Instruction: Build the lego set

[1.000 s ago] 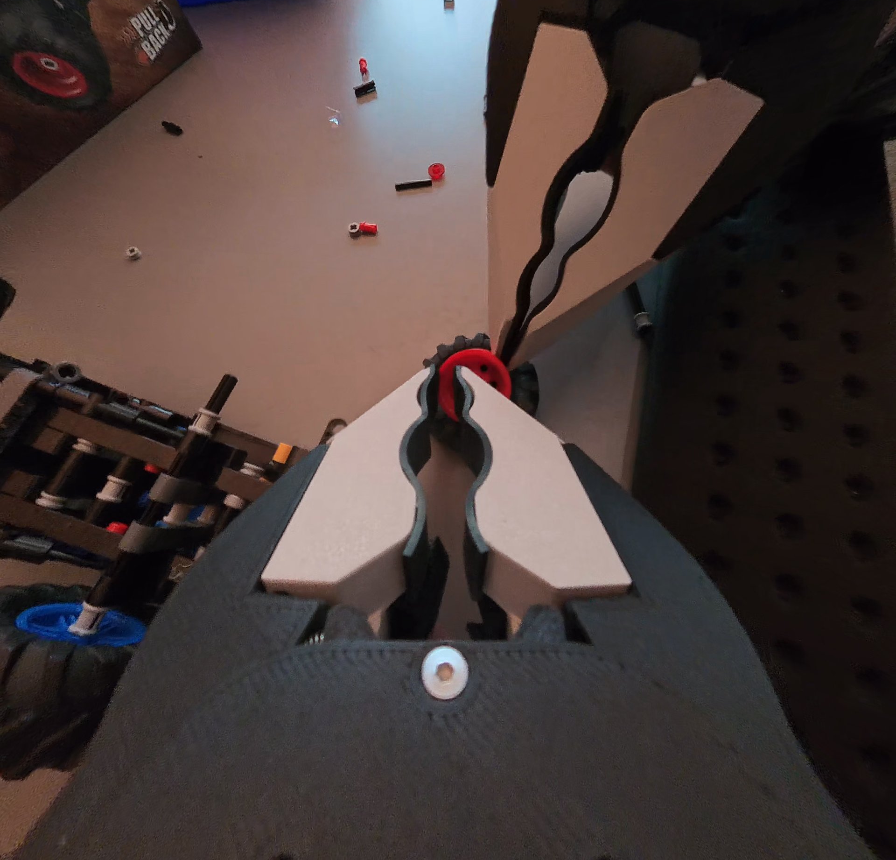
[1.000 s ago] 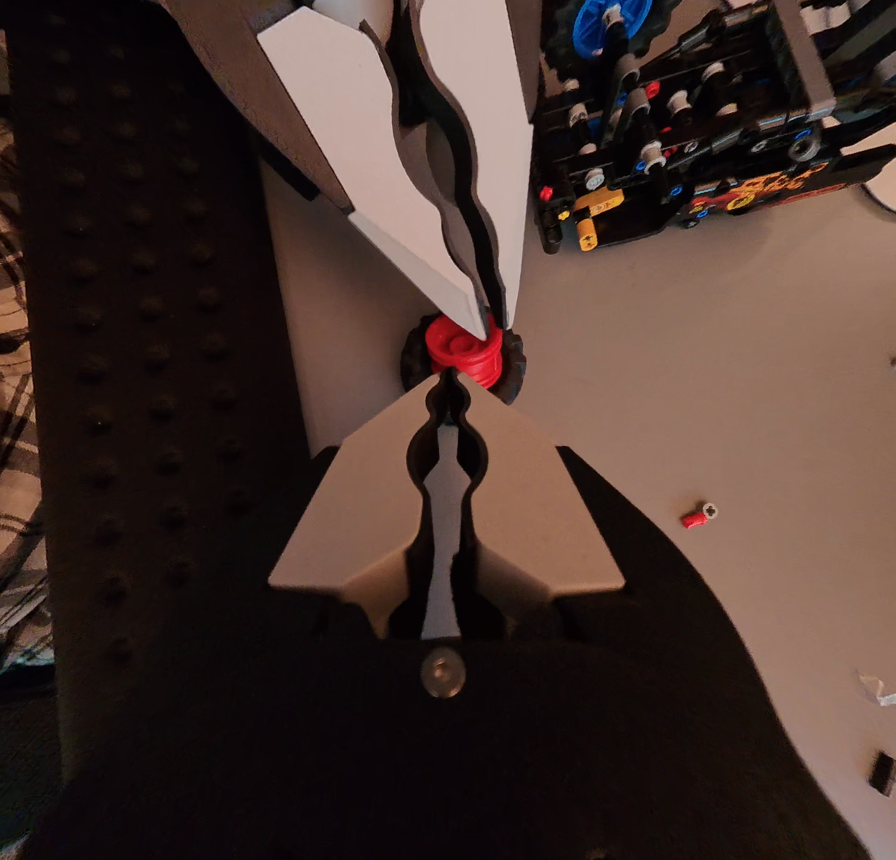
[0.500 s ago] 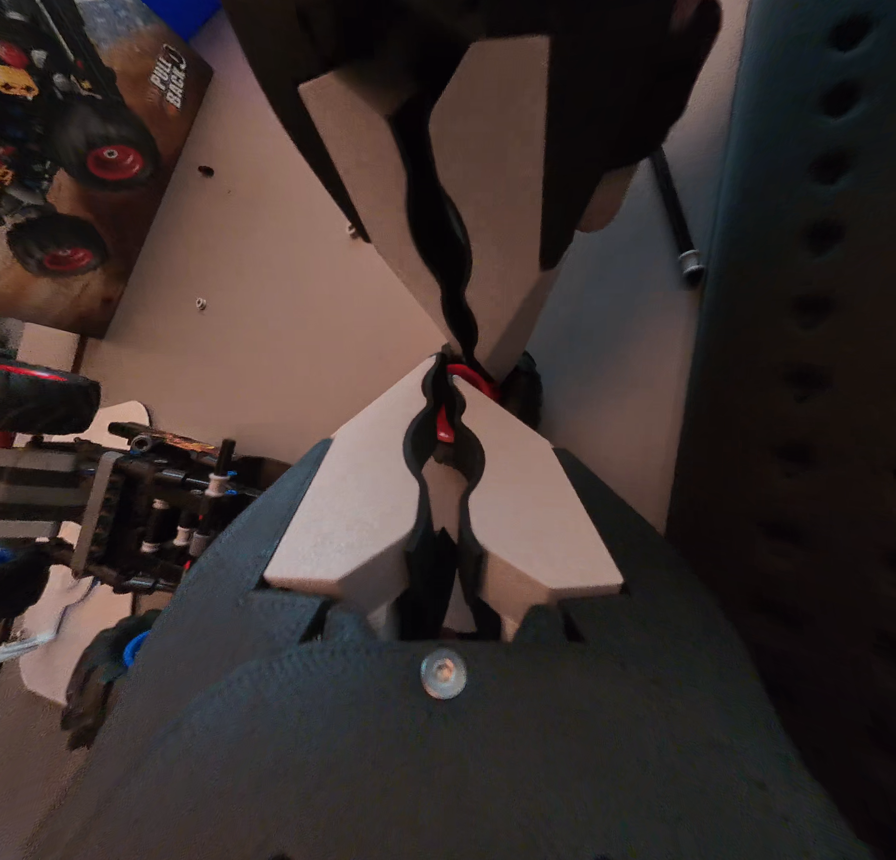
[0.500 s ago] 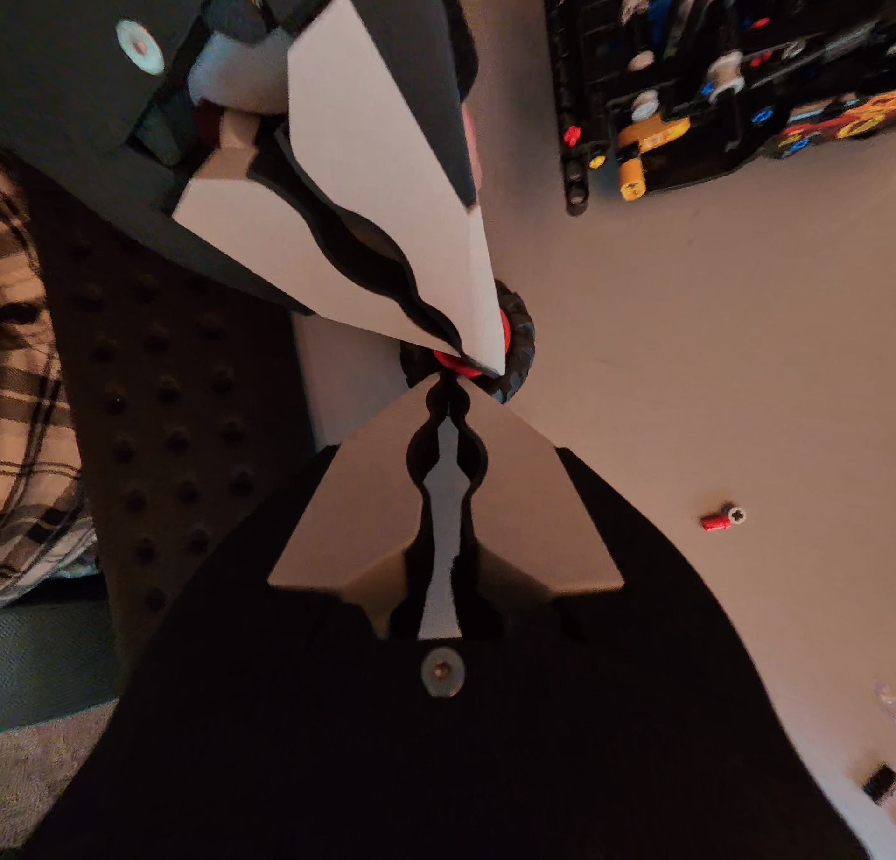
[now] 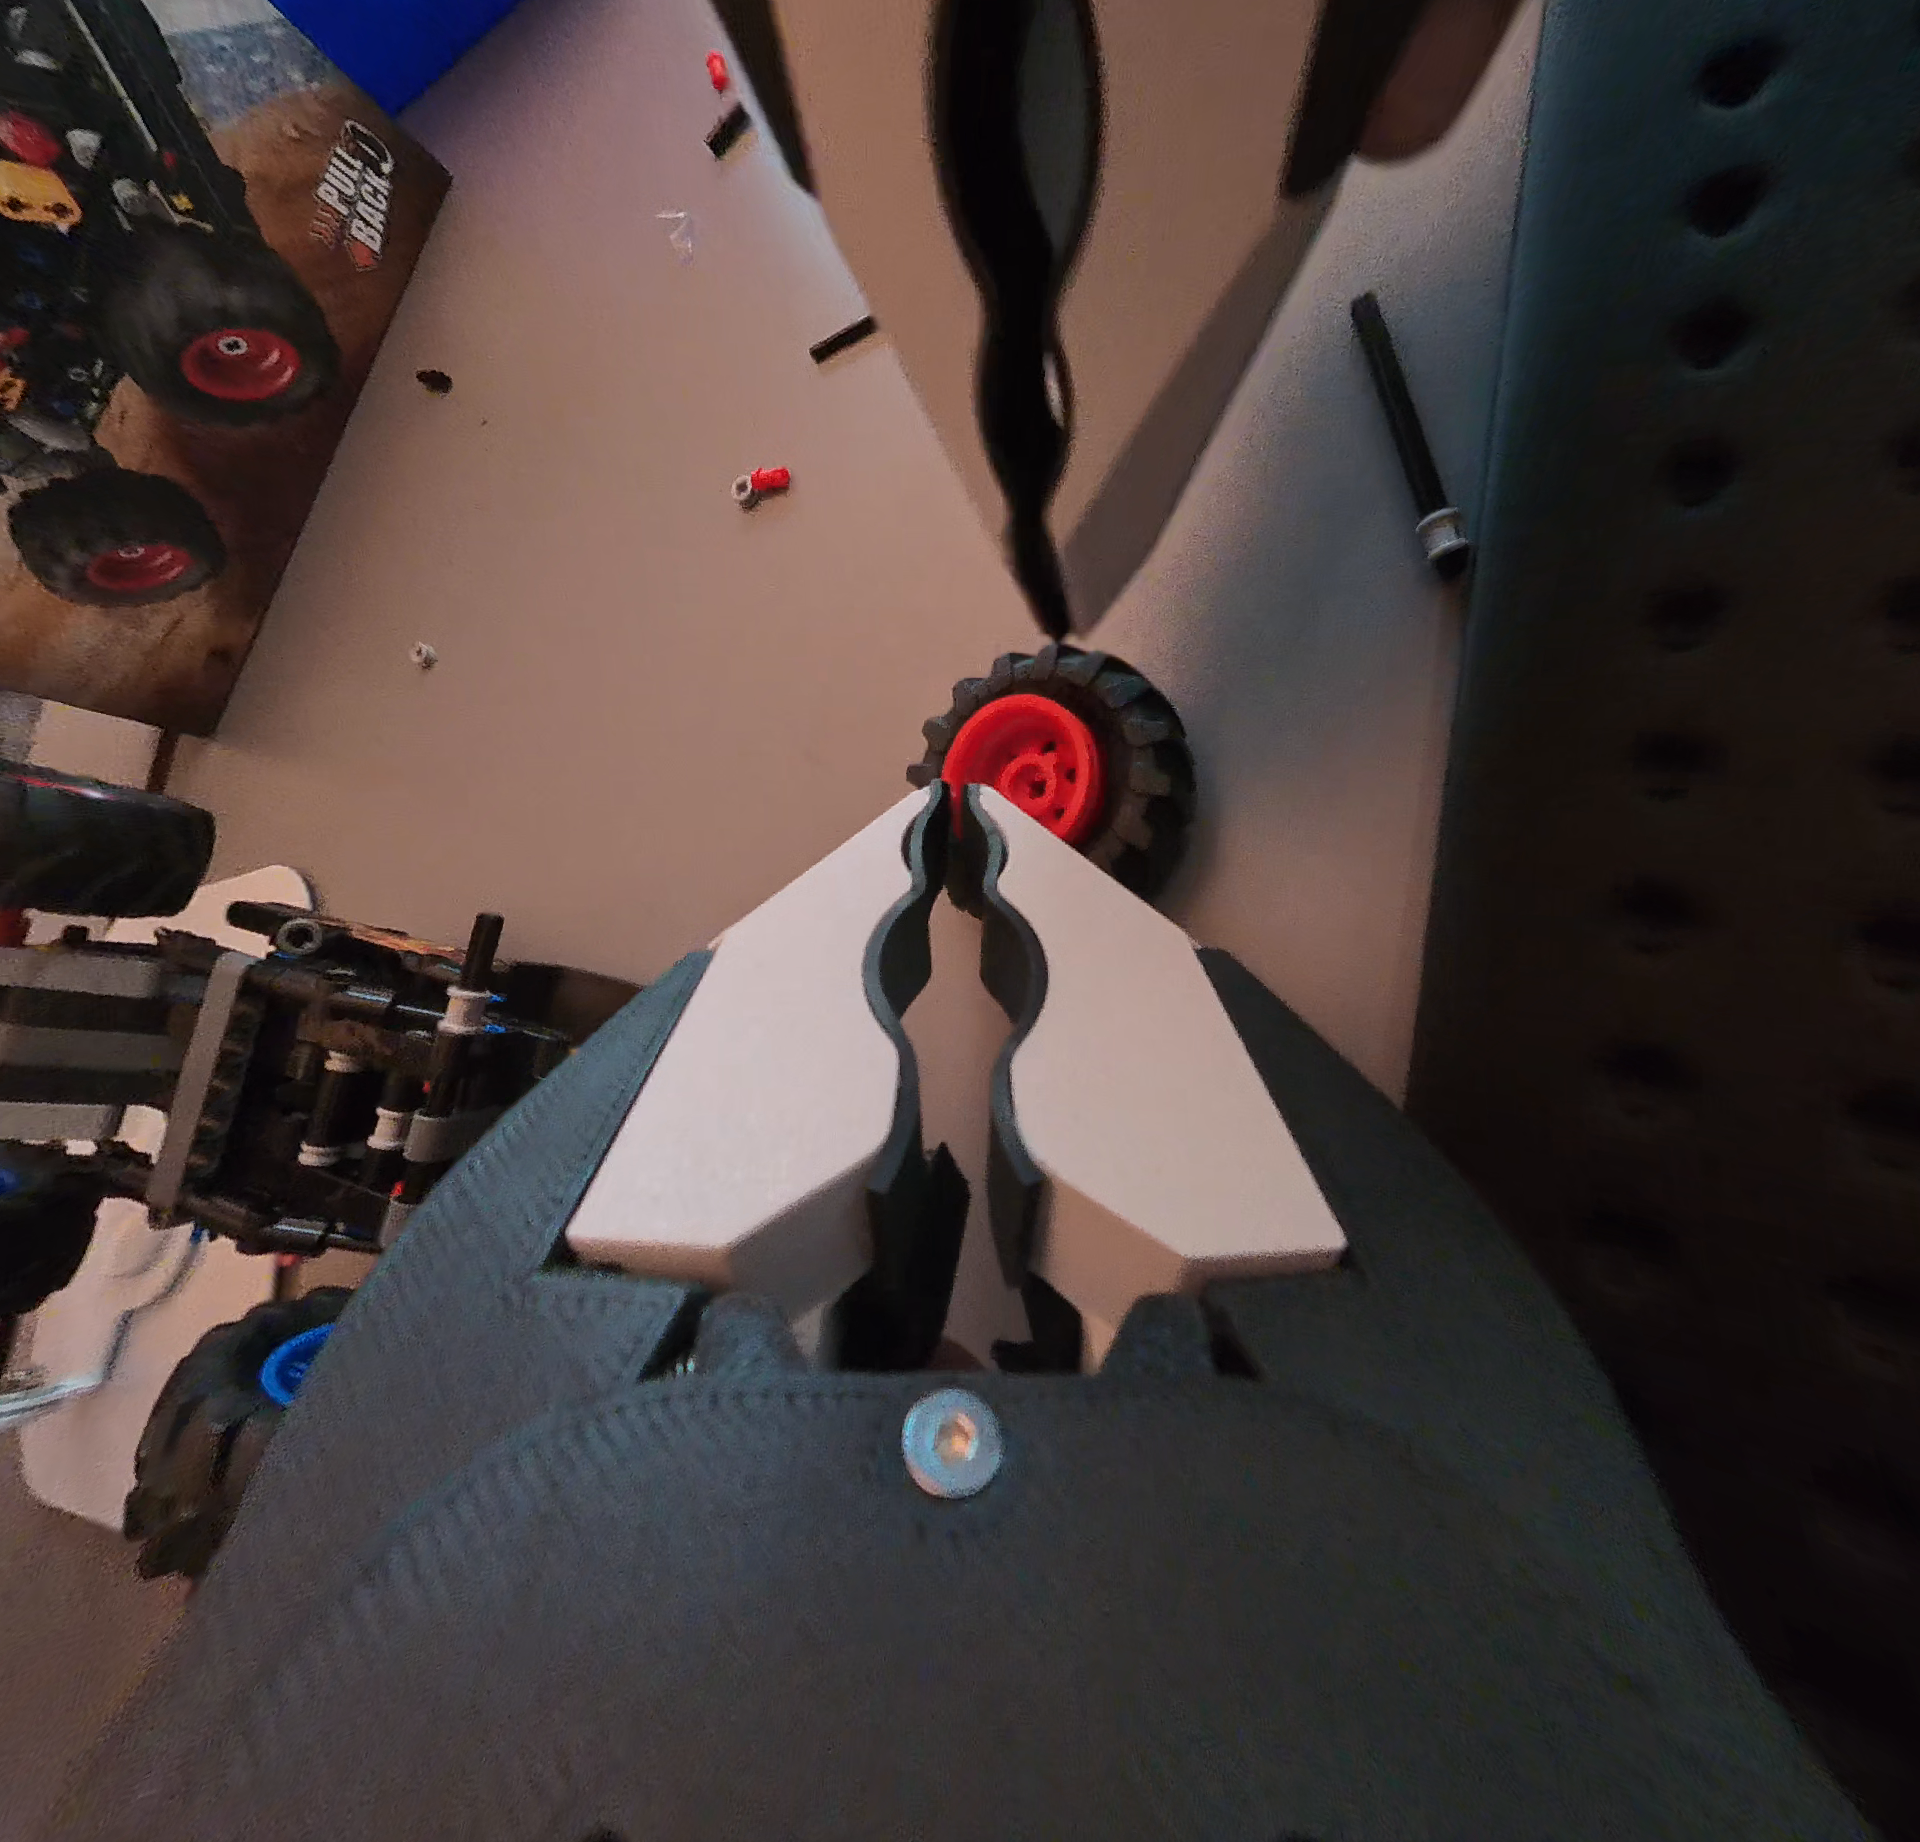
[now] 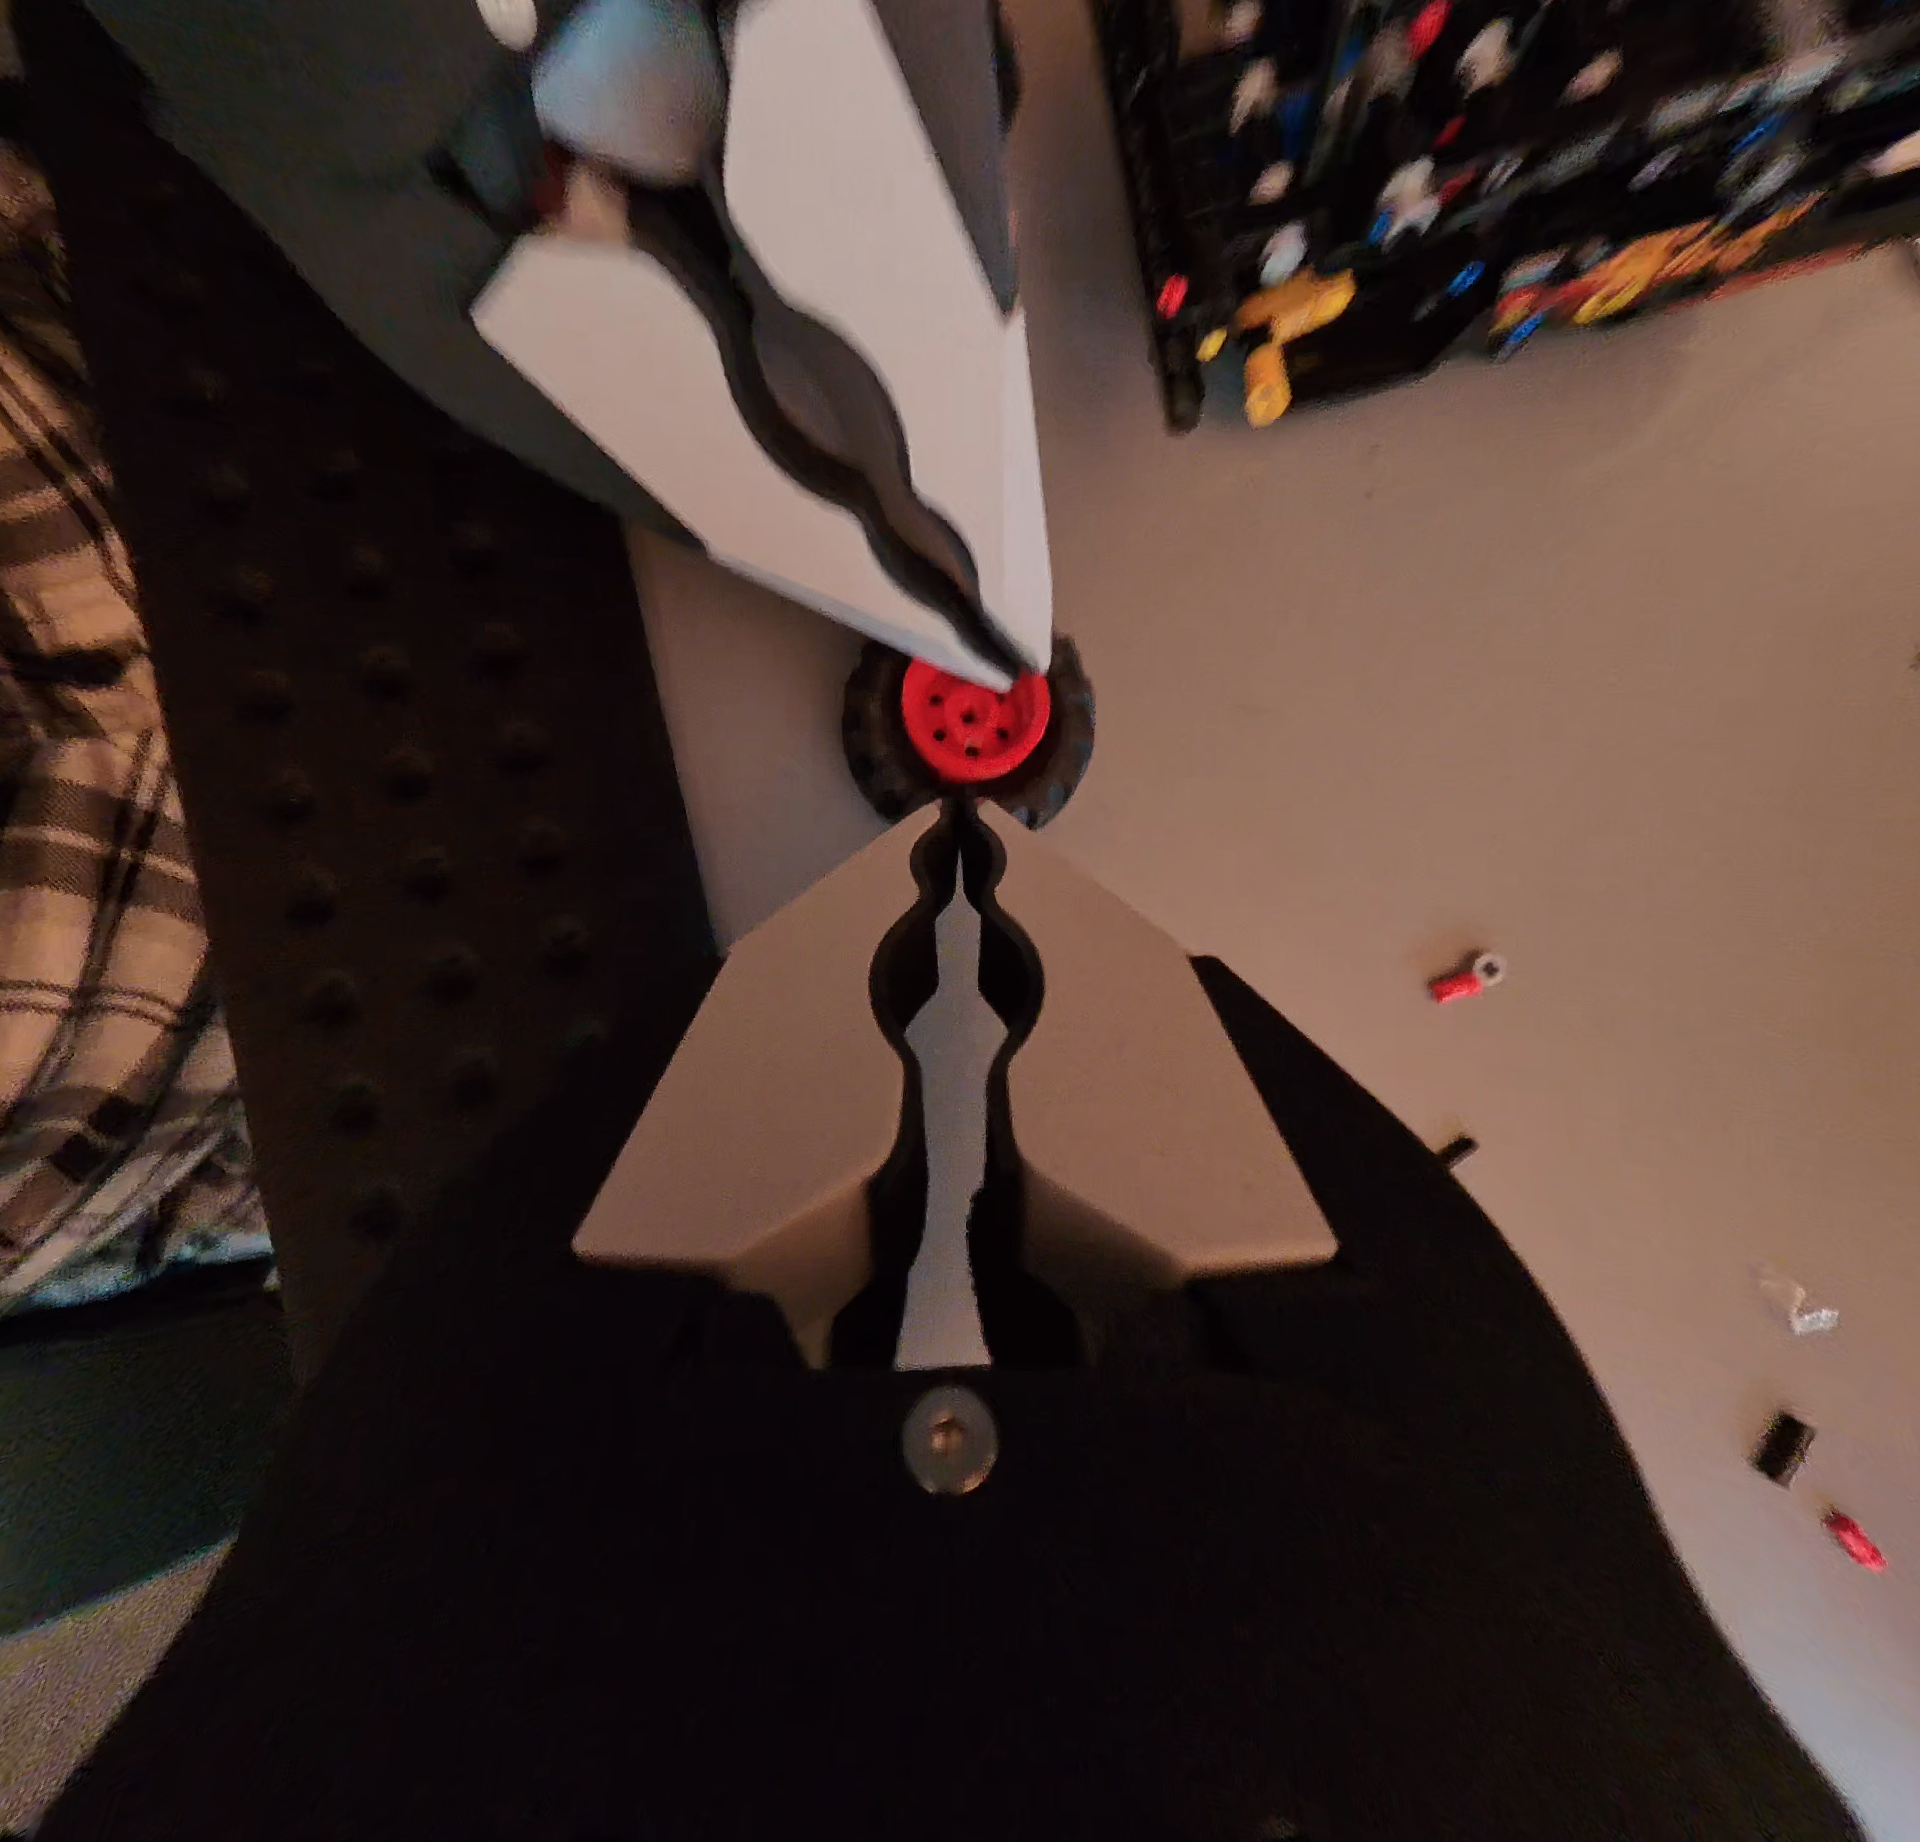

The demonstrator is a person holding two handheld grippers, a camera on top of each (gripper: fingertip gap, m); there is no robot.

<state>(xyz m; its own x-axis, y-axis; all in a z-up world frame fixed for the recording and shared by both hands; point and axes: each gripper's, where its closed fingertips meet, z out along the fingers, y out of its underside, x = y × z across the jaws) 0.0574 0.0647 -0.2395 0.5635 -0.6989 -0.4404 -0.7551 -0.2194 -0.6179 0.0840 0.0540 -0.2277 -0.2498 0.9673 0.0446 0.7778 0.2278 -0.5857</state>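
- Left wrist view: left gripper (image 5: 957,813) pinches rim of small black rubber wheel w/ red plastic hub (image 5: 1051,764), held above grey tabletop (image 5: 623,597); right gripper (image 5: 1047,620) tip touches tyre top.
- Right wrist view: right gripper (image 6: 957,813) jaws closed, empty, tips at tyre edge; black lego truck chassis (image 6: 1455,182) far right, blurred.

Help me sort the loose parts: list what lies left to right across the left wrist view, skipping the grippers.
Toy box → small grey piece → red and grey pin → red-hubbed wheel → long black axle.
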